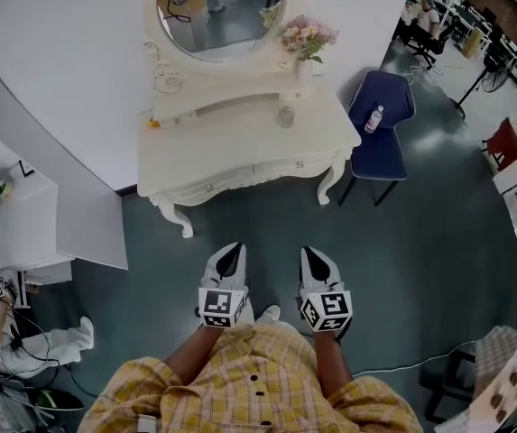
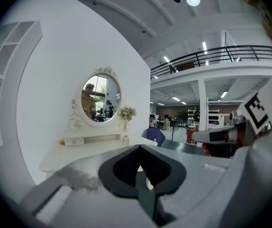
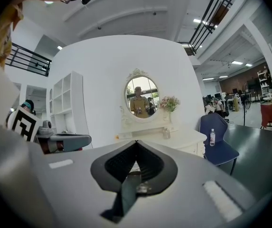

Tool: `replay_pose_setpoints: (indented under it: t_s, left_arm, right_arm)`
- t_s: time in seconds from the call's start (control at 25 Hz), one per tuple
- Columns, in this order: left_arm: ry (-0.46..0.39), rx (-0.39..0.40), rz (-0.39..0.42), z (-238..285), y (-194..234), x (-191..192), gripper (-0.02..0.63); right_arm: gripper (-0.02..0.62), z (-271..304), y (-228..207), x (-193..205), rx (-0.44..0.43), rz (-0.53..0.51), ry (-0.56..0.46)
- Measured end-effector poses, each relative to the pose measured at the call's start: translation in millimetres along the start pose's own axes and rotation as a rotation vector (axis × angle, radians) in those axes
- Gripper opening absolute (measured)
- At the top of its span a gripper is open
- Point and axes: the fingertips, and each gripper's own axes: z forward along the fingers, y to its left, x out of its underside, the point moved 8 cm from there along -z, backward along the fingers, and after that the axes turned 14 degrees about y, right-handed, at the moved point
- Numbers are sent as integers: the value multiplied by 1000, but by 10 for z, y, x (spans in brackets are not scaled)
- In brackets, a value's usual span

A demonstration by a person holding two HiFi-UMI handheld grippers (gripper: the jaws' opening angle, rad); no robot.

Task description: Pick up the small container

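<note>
- The white worktop [image 1: 240,156] fills the upper middle of the head view, with a round mirror [image 1: 220,12] at its back.
- A blue chair [image 1: 380,142] stands just right of it.
- The left hand-held gripper [image 1: 231,251] and right hand-held gripper [image 1: 310,253], at lower centre, are both clenched and empty.
- The small container [image 1: 285,115] stands on the worktop's right part, below the flowers [image 1: 308,36].
</note>
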Motion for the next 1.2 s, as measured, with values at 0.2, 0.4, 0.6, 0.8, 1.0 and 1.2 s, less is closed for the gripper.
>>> replay_pose_setpoints:
  t_s: [0.2, 0.4, 0.6, 0.8, 1.0, 1.2]
  left_arm:
    - [9, 16, -6, 188, -1, -67, 0]
    - [15, 35, -13, 541, 97, -151, 0]
    - [8, 49, -22, 1025, 278, -374, 0]
    - [-4, 60, -20, 1540, 483, -698, 0]
    - [-2, 60, -20, 1959, 732, -995, 0]
    - [10, 55, -21, 2292, 945, -1166, 0]
  right_arm:
    - [2, 136, -96, -97, -1, 3, -1]
    - [2, 405, -267, -208, 7, 4, 7]
    - [2, 798, -498, -457, 9, -4, 15]
    - [2, 1298, -711, -818, -5, -28, 27]
    - [2, 1715, -901, -1161, 0, -29, 16]
    - [2, 2065, -1028, -1396, -2, -40, 21]
